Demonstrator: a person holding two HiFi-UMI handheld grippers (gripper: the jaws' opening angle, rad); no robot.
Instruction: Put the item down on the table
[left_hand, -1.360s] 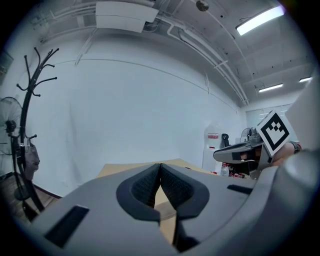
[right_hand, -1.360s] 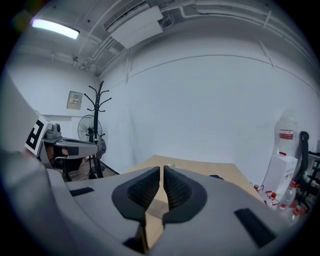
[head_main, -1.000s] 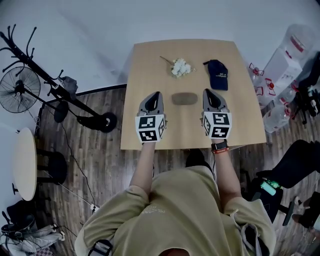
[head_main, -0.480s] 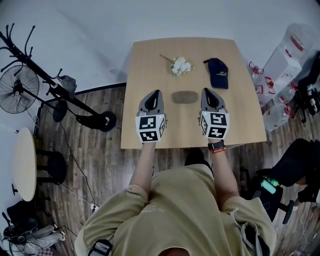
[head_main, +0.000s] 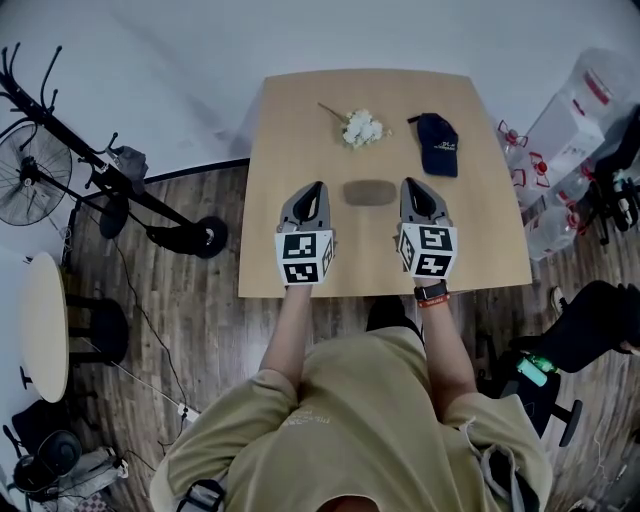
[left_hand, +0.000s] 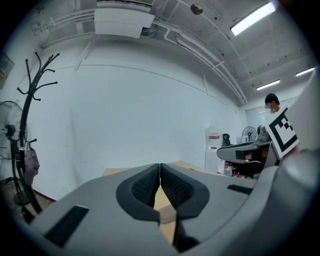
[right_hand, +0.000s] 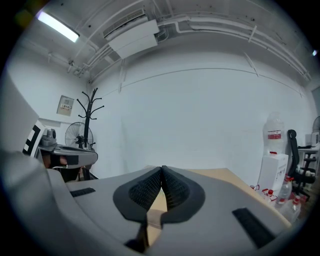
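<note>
both grippers hover over the near half of the wooden table (head_main: 300, 120) with nothing in them. the left gripper (head_main: 316, 187) has its jaws pressed together with only the tabletop showing past the tips, as its own view confirms (left_hand: 159, 169). the right gripper (head_main: 408, 184) is likewise fully closed and empty (right_hand: 162, 173).

the likely item, an oblong grey-brown case (head_main: 369, 192), lies flat on the table between the two gripper tips, apart from both, so it seems to be set down already. it looks like a glasses case or small pouch: probably light, rounded at the ends, fairly stiff or only slightly yielding, and not fragile. its matte surface should not slip much. if it needs taking up again, a pinch across its short width at the middle would keep it level.

farther off lie a white flower sprig (head_main: 362, 130) and, to the right, a navy cap (head_main: 438, 145), both well apart from the case. the middle of the table around the case is bare, with room on both sides. the near edge runs just under the marker cubes, so the wrists hang past it. a coat rack (head_main: 60, 135) stands off to the left and water bottles (head_main: 585, 95) to the right, both clear of the table.
</note>
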